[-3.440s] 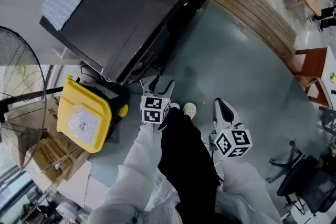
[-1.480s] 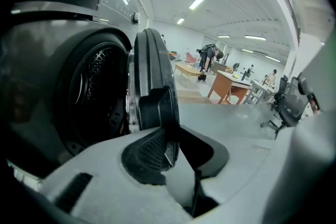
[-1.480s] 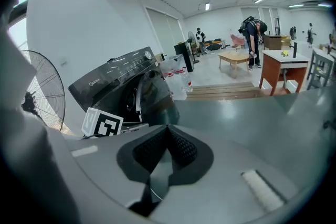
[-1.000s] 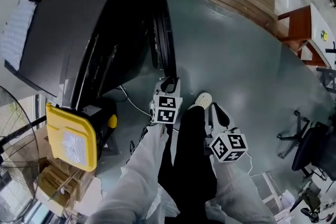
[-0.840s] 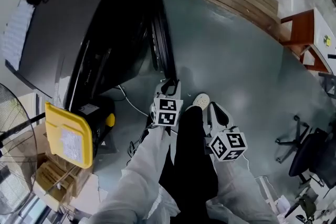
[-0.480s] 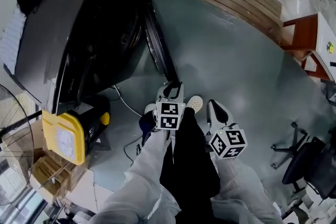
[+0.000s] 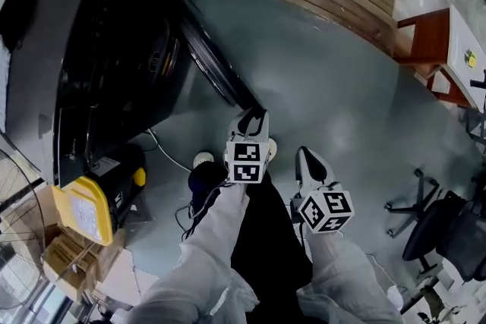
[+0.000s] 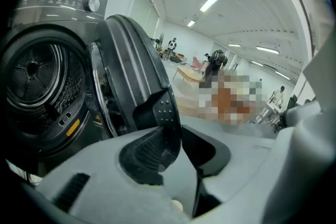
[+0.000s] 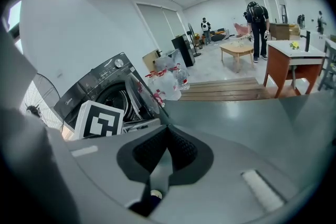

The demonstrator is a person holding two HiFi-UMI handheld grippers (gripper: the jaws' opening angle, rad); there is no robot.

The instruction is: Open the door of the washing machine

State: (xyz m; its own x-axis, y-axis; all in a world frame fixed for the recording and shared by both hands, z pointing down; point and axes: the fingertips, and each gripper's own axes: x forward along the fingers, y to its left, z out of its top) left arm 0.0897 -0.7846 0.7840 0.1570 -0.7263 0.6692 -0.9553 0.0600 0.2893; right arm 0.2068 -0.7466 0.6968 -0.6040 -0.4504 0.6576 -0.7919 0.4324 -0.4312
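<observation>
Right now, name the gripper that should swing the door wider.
Left. The left gripper sits at the free edge of the door, its jaws just opening, nothing pinched between them. The right gripper is shut and farther from the door.

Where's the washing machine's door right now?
Head view, upper centre: the door stands swung open, the washing machine on its left, grey floor on its right.
</observation>
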